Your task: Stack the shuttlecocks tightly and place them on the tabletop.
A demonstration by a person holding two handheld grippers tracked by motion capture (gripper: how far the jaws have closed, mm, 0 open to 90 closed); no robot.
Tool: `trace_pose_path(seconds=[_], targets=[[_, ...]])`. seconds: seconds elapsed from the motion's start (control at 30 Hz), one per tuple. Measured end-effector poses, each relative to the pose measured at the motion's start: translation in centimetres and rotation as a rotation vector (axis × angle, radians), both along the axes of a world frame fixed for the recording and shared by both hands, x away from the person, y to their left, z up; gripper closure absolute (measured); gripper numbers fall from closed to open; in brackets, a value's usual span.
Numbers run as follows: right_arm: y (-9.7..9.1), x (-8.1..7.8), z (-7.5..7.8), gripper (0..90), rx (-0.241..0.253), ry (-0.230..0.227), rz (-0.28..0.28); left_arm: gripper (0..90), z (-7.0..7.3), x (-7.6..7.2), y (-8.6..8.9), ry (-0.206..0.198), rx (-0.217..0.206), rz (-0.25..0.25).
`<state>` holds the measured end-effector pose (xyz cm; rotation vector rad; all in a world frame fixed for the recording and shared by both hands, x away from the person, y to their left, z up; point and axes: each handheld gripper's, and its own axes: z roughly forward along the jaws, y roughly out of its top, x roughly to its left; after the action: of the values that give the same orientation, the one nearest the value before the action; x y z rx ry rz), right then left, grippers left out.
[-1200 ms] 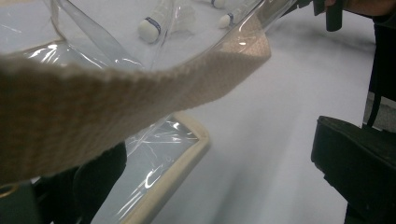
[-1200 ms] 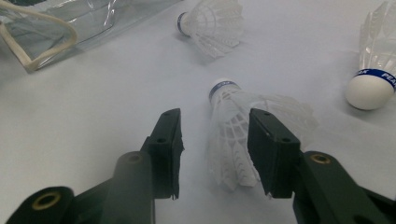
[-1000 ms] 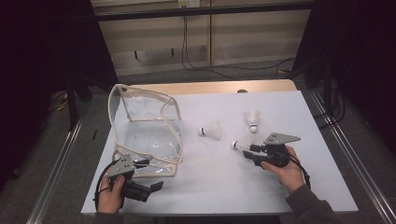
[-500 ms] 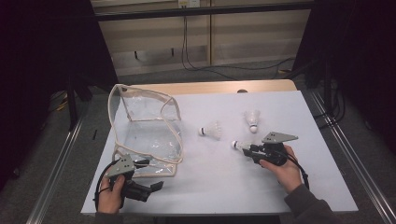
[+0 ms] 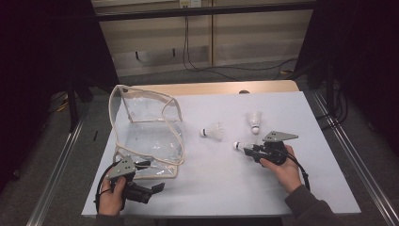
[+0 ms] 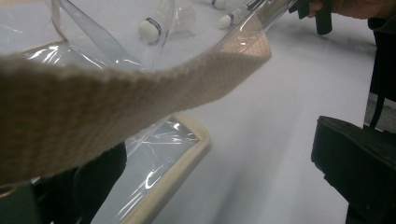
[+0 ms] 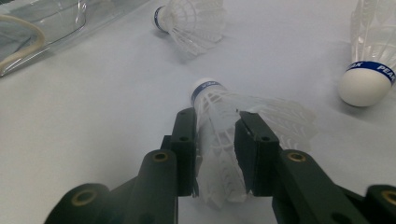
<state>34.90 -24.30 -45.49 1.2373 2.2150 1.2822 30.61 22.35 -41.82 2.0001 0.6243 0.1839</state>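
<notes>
Right gripper view, our right gripper (image 7: 215,140) jaws just closing, pinching a shuttlecock (image 7: 224,130), spare shuttlecock (image 7: 196,21) at 12 o'clock, left gripper (image 5: 141,181) clamps the clear bag (image 5: 146,136).

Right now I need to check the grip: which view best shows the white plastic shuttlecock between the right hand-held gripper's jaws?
The right gripper view: the white plastic shuttlecock sits close up, its skirt squeezed between the pads. The high view shows it small; the left gripper view, blurred through the bag.

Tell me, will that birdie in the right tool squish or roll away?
The birdie probably squishes a bit: its thin white skirt already bends between the right tool pads. It looks very light, being mostly open mesh. Let go, it would likely roll in a curve, since its round nose is narrower than the skirt.
</notes>
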Motion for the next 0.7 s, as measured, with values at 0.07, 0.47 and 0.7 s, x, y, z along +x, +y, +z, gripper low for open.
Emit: trace_pose_path(seconds=[0.07,0.47,0.7], targets=[[0.03,0.08,-0.03,74.8,0.002,0.005,0.006,3.3,0.0,-0.01,0.0,0.0,0.0,0.001],[0.14,0.45,0.5,89.1,0.039,0.008,0.056,3.4,0.01,0.01,0.06,-0.003,0.002,-0.002],[0.13,0.84,0.84,89.3,0.054,-0.008,0.065,3.4,0.01,-0.01,0.0,-0.001,0.001,0.001]])
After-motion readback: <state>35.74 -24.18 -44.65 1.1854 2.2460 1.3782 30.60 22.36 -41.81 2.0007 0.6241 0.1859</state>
